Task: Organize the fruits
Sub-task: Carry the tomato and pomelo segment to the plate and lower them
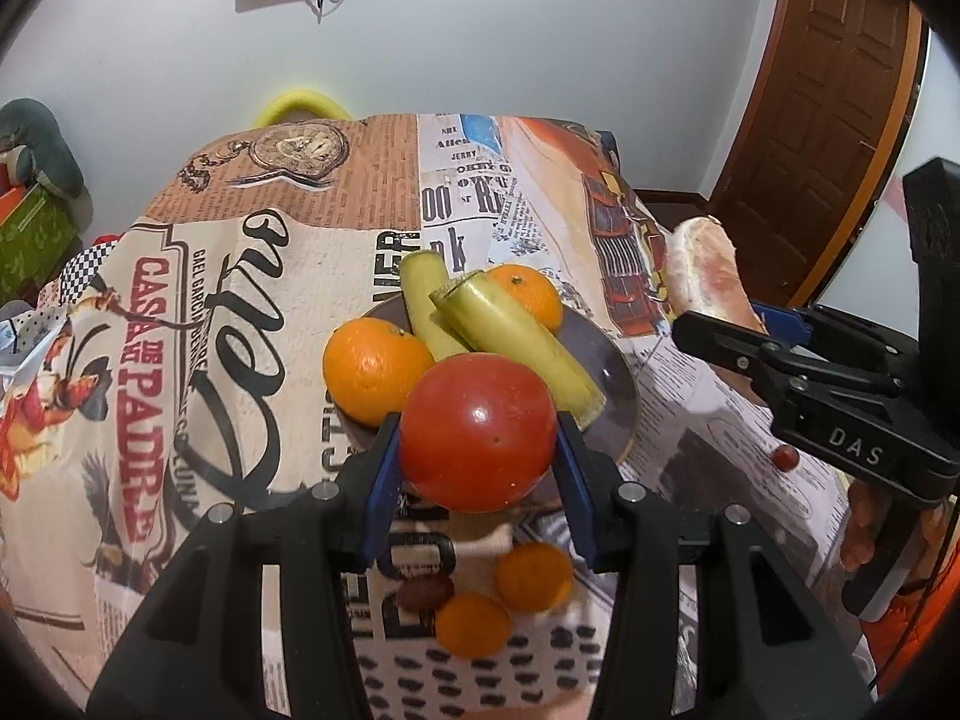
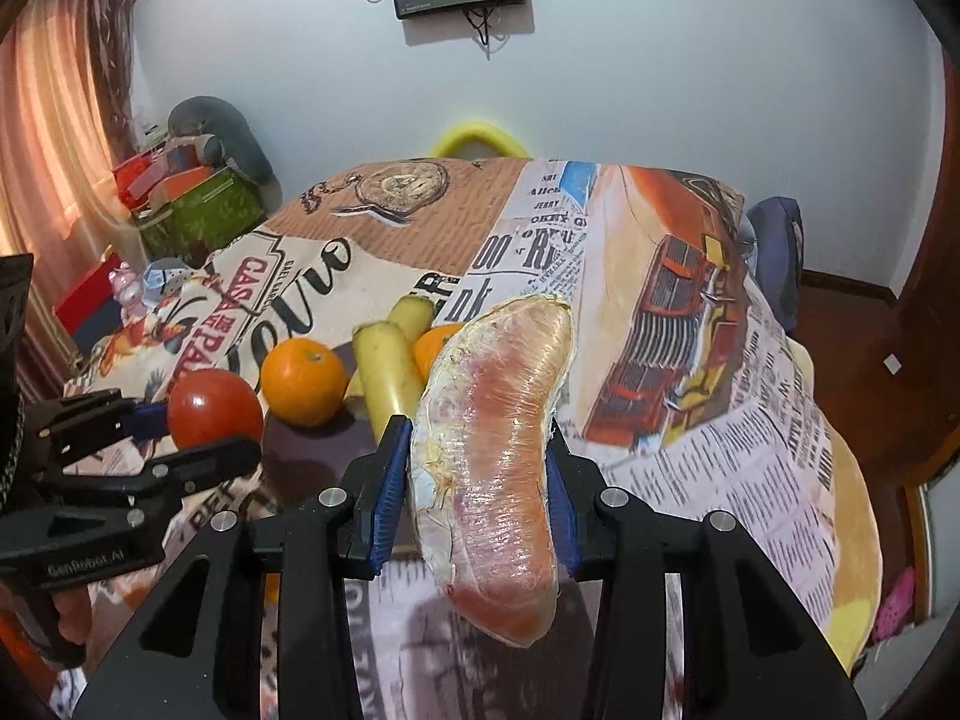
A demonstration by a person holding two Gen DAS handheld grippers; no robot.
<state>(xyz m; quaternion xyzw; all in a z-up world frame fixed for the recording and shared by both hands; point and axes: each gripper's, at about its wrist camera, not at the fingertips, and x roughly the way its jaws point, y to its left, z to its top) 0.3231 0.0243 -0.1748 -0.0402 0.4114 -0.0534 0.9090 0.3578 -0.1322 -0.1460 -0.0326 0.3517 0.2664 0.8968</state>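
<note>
My left gripper (image 1: pixel 477 468) is shut on a big red tomato (image 1: pixel 477 432) and holds it above the near rim of a dark plate (image 1: pixel 618 396). On the plate lie two oranges (image 1: pixel 375 372) and two pale yellow-green fruit pieces (image 1: pixel 516 336). My right gripper (image 2: pixel 480 480) is shut on a plastic-wrapped pink citrus wedge (image 2: pixel 498 462), in the air to the right of the plate (image 2: pixel 312 450). In the right wrist view the left gripper (image 2: pixel 192 432) with the tomato (image 2: pixel 213 414) is at the left. The left wrist view shows the right gripper (image 1: pixel 726 315) and wedge (image 1: pixel 708 276) at the right.
Two small oranges (image 1: pixel 534 576) and a brown fruit (image 1: pixel 426 591) lie on the printed tablecloth (image 1: pixel 180 360) under my left gripper. A small red fruit (image 1: pixel 784 457) lies near the right edge. A yellow chair back (image 1: pixel 303 102) stands behind the table, boxes (image 2: pixel 198 210) at the left.
</note>
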